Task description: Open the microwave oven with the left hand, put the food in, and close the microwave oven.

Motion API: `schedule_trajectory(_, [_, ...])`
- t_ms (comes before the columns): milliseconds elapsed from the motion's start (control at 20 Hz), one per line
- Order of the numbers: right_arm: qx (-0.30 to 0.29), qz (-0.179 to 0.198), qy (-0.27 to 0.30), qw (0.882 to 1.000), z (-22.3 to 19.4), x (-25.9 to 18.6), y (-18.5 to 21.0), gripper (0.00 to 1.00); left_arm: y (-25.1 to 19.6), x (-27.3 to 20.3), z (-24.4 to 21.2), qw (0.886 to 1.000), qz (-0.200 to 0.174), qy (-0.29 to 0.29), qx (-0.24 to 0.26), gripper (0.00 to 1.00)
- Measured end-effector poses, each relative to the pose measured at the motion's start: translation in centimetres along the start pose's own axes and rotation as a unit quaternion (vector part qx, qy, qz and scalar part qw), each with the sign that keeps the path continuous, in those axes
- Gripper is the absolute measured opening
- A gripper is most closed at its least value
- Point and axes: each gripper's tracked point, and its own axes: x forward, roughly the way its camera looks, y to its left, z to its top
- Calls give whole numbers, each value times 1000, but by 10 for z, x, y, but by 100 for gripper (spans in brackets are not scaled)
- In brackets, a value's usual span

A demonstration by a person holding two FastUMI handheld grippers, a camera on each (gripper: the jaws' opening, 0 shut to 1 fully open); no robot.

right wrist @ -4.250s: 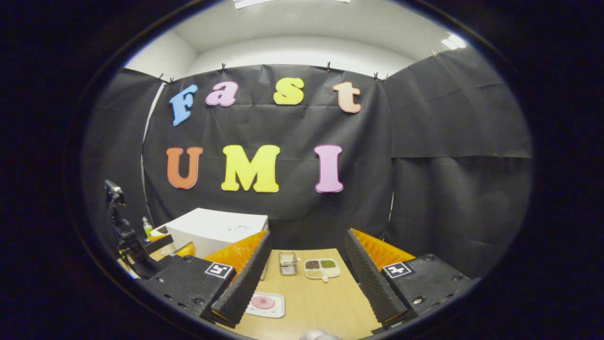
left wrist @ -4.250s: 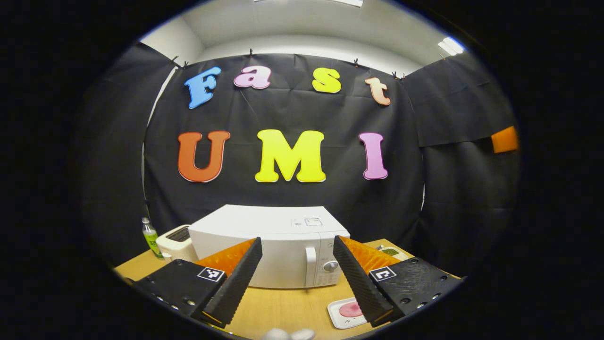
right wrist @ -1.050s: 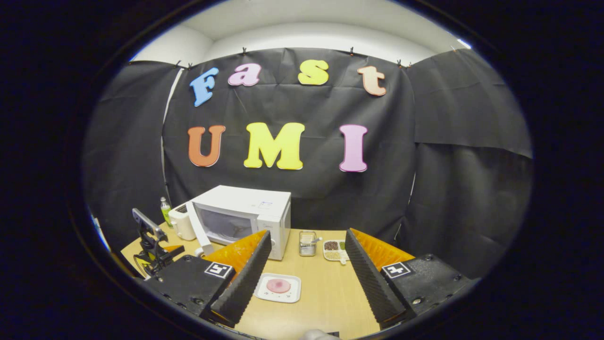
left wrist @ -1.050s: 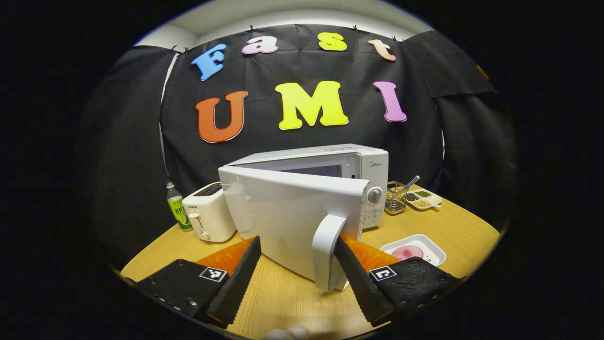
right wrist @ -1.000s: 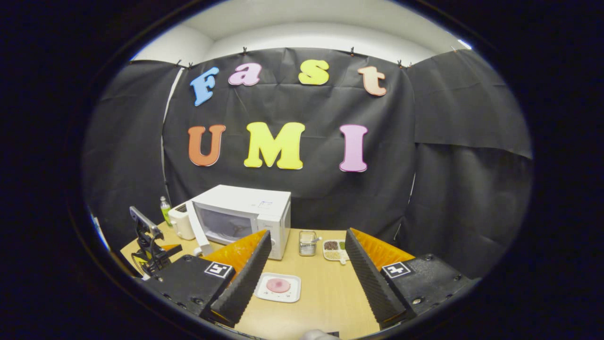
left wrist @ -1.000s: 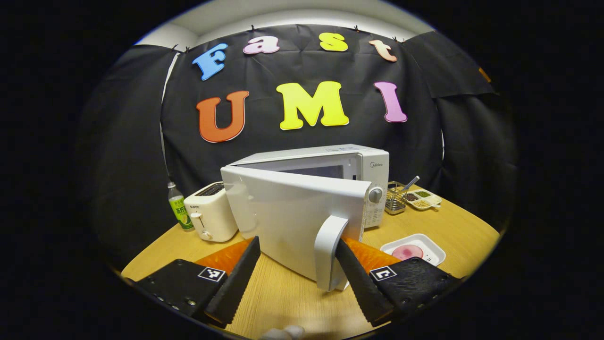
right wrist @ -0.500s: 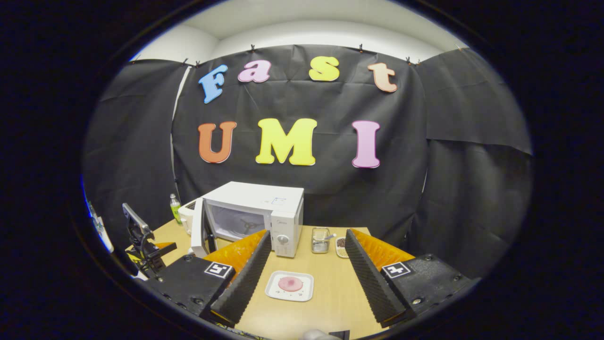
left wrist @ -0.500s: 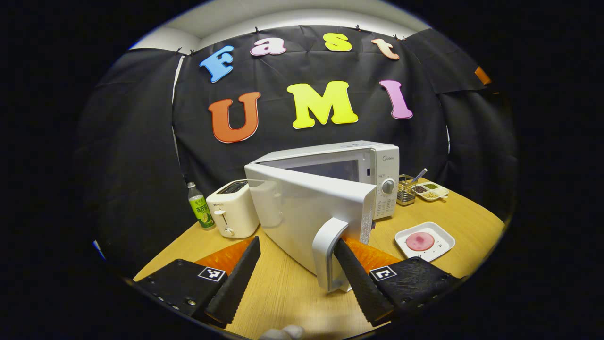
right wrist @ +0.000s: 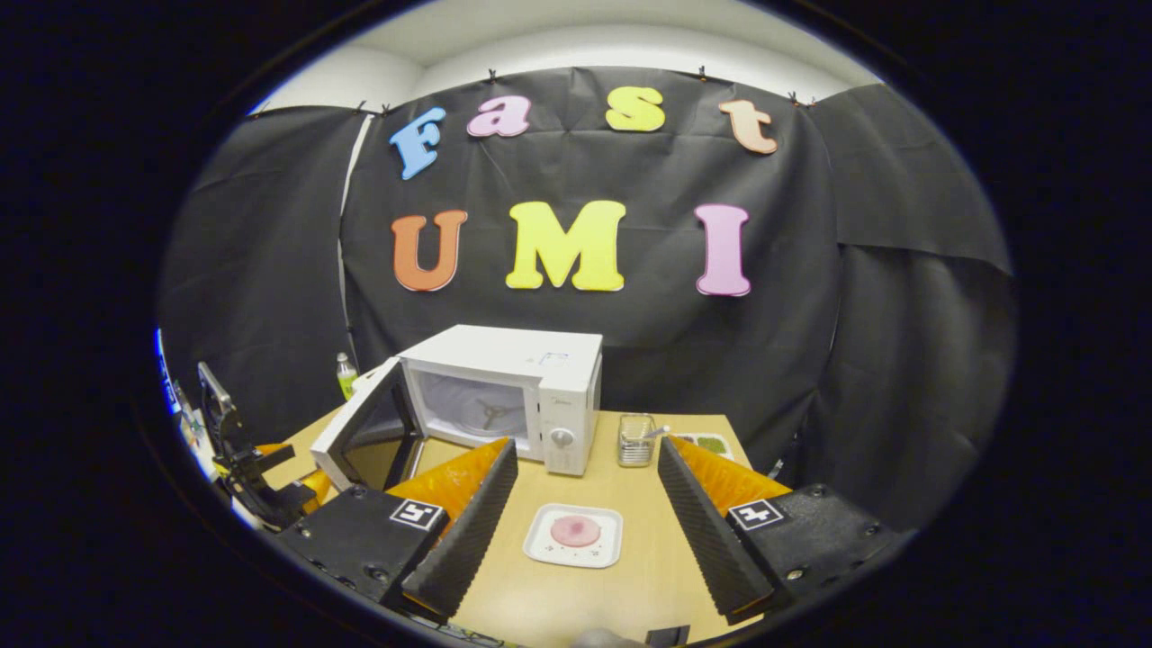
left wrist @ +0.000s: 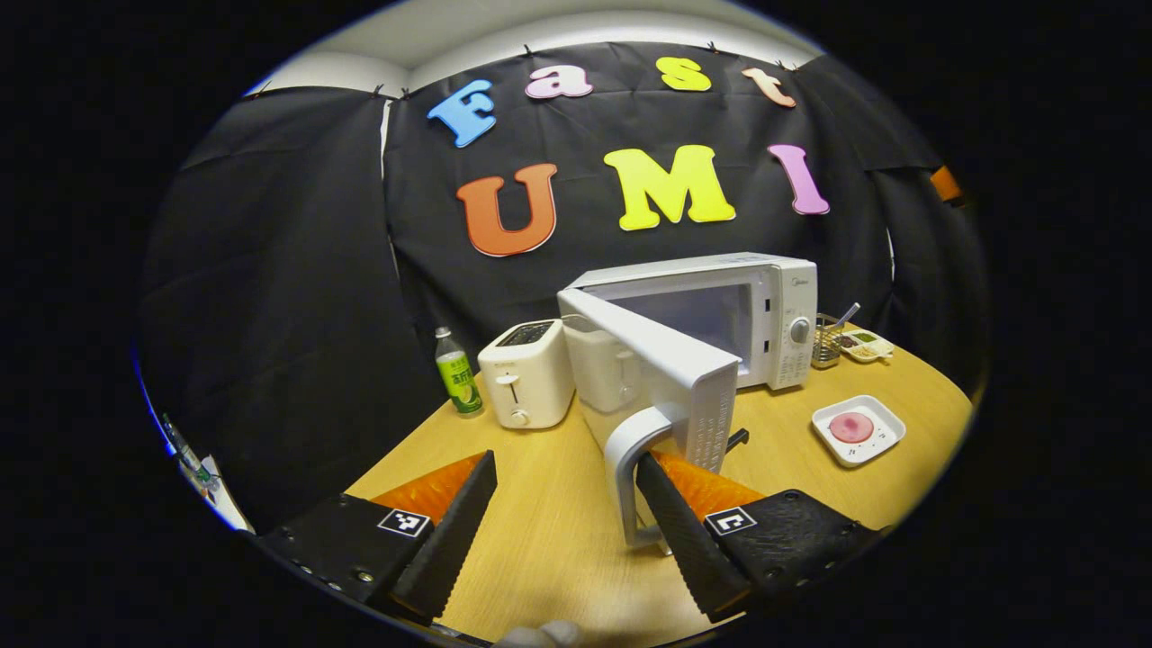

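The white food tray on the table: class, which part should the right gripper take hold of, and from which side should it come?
Grip the near rim of the white tray. It lies flat on the table, straight ahead between the open fingers of the right gripper, so a low approach from the front probably suits. The raised edge offers a thin lip to pinch; the pink food sits in the middle, away from it.

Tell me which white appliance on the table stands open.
The microwave oven: its door hangs swung out, cavity exposed. The toaster beside it has no door.

Both grippers (left wrist: pixel 565 504) (right wrist: pixel 585 513) wide apart.
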Motion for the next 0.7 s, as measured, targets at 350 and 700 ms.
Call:
schedule_trajectory(350, [7,5,28,1000,-35,26,-8,100,76,-23,1,996,84,3,-10,95])
schedule_trajectory(700, [64,19,117,991,-123,84,-38,100,57,-62,23,996,87,-2,-18,95])
